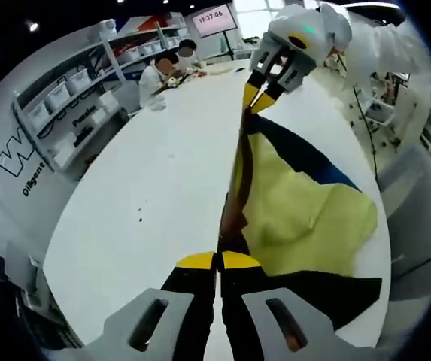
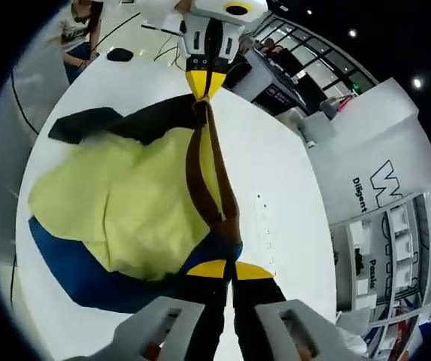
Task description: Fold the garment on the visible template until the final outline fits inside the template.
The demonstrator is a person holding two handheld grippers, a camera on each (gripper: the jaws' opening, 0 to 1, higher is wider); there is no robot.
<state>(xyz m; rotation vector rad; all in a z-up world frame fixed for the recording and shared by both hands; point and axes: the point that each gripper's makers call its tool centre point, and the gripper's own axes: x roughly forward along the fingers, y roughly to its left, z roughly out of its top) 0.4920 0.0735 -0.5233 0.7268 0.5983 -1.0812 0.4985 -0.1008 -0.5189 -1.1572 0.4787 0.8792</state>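
A yellow garment (image 1: 305,218) (image 2: 125,203) lies bunched on the white table (image 1: 147,188) (image 2: 275,188). Its brown edge band (image 1: 238,180) (image 2: 207,173) is stretched taut between both grippers. My left gripper (image 1: 219,261) is shut on one end of the band, and it appears at the top of the right gripper view (image 2: 204,84). My right gripper (image 2: 221,269) is shut on the other end, and it appears at the top of the left gripper view (image 1: 259,96). Blue fabric (image 1: 305,154) (image 2: 72,263) and black fabric (image 1: 335,289) (image 2: 87,124) show from under the yellow; I cannot tell garment from template.
A person in white (image 1: 380,45) holds the right gripper. Other people (image 1: 166,71) sit at the table's far end, beside shelves with bins (image 1: 72,98) and a wall screen (image 1: 215,20). A small black object (image 2: 119,54) lies near a seated person (image 2: 76,30).
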